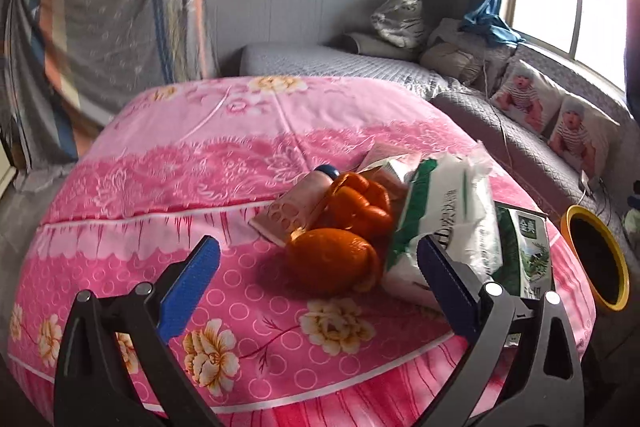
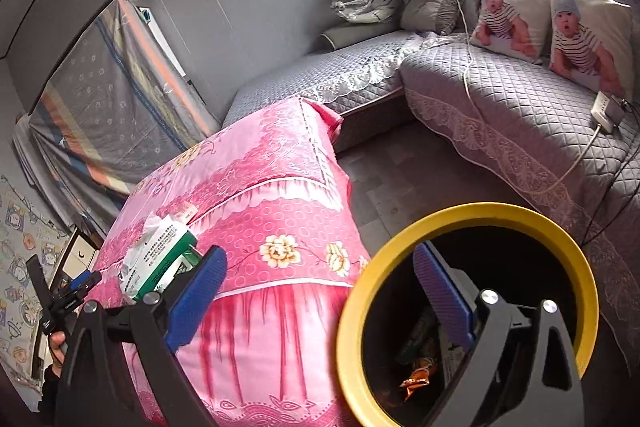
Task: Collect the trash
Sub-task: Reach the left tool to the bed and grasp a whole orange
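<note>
Item: orange peel [image 1: 334, 261], lying in curled pieces on the pink floral tablecloth [image 1: 160, 187] among a pink tube [image 1: 298, 205], a tissue pack [image 1: 444, 223] and a green carton [image 1: 524, 247]; it is looking light, soft and tearable, so pinching across the nearest domed piece seems best. The left gripper [image 1: 316, 291] is hanging spread and empty before it, while the right gripper [image 2: 320, 291] is hovering spread and empty at the yellow-rimmed bin [image 2: 472, 213], which is already holding wrappers.
</note>
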Available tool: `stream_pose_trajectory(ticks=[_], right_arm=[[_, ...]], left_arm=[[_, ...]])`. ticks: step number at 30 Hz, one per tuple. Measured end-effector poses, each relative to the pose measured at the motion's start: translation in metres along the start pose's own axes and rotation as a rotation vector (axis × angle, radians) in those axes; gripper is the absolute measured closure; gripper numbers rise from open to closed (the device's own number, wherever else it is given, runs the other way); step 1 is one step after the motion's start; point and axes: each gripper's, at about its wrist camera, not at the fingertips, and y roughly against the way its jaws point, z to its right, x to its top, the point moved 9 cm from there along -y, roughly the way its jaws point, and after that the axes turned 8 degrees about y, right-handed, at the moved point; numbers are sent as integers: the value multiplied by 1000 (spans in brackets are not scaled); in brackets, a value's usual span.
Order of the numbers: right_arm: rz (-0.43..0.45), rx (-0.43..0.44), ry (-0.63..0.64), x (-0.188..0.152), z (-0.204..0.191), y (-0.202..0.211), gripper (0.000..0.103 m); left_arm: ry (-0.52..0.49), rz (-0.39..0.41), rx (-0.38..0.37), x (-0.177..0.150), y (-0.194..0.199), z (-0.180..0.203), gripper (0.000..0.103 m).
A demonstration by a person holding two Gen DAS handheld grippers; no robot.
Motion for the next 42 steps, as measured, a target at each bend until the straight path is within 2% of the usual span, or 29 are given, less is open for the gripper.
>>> stream_pose_trajectory(ticks=[2,4,8,17,19,24,26,28,31,34,37,42], right_arm=[[-6,10,26,3,-13,-5,12],[-14,19,51,3,-25,-10,12],[-33,36,89,0,-37,-16,12],[-51,38,99,-7,-34,-23,12],[-53,36,100,-8,-32,-21,12],[-52,40,104,-8,-33,-19,12],[-50,38,111,-7,-35,-18,12],[-49,36,114,-7,-37,-18,12],[-51,46,116,-6,-43,-21,12],[-63,63,159,-6,-57,-21,12],[-70,97,253,-2,-85,-22,12],[-86,239,480,11,-173,-31,12]], left_arm=[[42,-31,5,1,-13,-6,11],[59,-56,10,-3,-22,-6,25],[75,-103,15,-8,-37,-5,28],[80,-158,6,-12,-55,1,47],[69,-161,-9,-12,-56,5,55],[98,-173,-38,-15,-55,4,54],[94,-190,-54,-18,-54,5,47],[67,-195,-34,-23,-56,6,44],[118,-211,-56,-23,-61,0,51],[137,-168,-70,-16,-50,-2,57],[129,-126,-99,-10,-30,1,59],[169,-37,-125,-5,12,-12,60]])
